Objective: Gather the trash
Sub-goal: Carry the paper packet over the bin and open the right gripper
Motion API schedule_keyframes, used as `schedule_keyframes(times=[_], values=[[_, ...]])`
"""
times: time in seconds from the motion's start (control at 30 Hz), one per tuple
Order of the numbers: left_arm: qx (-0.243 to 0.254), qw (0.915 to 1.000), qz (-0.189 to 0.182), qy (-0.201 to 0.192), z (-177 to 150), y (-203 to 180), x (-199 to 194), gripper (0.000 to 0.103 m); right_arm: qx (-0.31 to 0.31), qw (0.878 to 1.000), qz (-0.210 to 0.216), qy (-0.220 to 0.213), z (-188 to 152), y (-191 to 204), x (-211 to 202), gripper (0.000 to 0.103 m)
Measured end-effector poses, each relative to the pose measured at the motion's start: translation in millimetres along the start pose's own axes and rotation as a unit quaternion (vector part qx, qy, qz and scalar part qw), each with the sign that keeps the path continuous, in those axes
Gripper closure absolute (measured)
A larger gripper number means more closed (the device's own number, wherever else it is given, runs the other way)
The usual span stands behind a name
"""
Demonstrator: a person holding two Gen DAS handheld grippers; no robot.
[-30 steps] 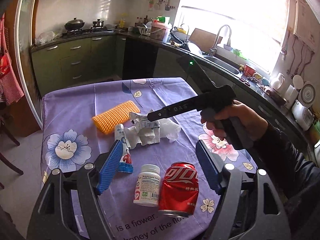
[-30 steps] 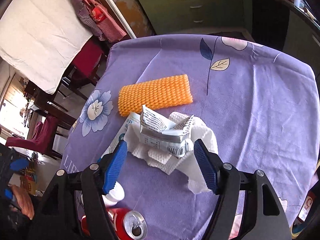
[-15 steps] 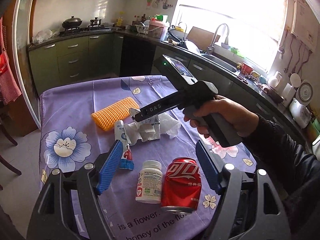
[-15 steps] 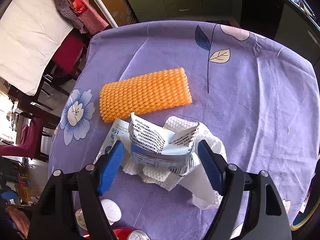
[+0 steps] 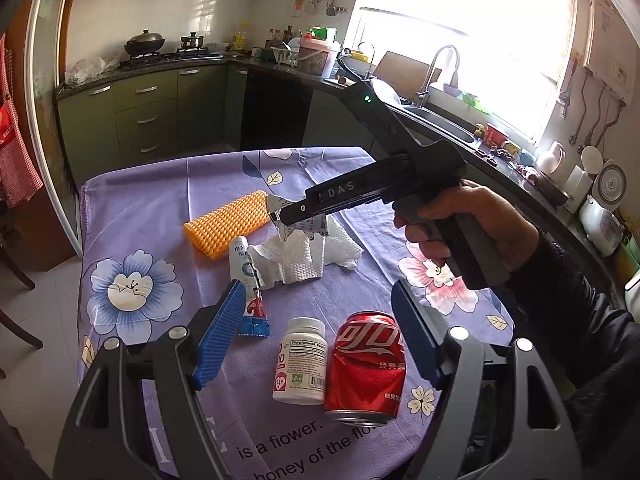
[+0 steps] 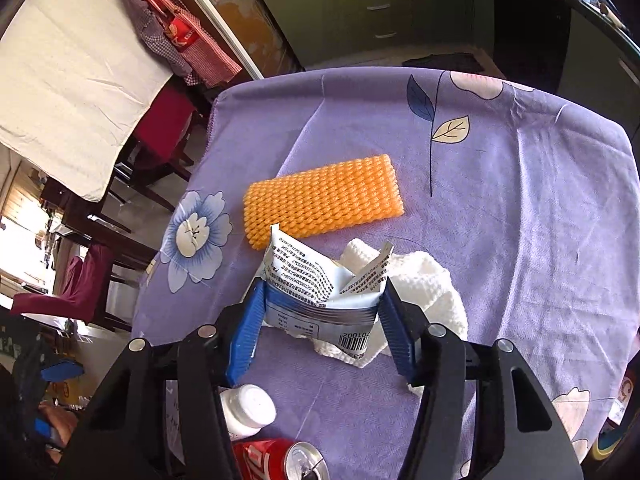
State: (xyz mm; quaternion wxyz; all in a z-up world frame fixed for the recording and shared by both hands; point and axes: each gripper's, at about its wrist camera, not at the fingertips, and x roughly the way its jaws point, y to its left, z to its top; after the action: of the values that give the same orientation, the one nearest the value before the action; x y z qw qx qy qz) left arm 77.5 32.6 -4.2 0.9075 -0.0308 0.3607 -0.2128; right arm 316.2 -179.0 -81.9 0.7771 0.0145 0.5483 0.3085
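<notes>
In the right wrist view the red can is cut off by the bottom edge, and the gripper's frame covers part of the white pill bottle. The wrapper hides much of the paper towel. Its print is too small to read.

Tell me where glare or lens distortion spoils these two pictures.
Left wrist view: the window is blown out white, and the fisheye bows the cabinets; the table items stay sharp. Right wrist view: even light, corners vignetted black, the tablecloth edge curved.
</notes>
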Motion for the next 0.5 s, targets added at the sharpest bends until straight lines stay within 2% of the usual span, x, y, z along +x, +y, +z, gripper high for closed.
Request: schedule_keyframes(times=[0.23, 0.5], values=[[0.008, 1.0000, -0.002, 0.003, 1, -5, 3, 0.032, 0.001, 0.999, 0.026, -0.025, -4, -1, -35, 0.047], [0.015, 0.9999, -0.004, 0.005, 1, -9, 5, 0.032, -0.014, 0.997, 0.036, -0.065, -11, 5, -82, 0.047]])
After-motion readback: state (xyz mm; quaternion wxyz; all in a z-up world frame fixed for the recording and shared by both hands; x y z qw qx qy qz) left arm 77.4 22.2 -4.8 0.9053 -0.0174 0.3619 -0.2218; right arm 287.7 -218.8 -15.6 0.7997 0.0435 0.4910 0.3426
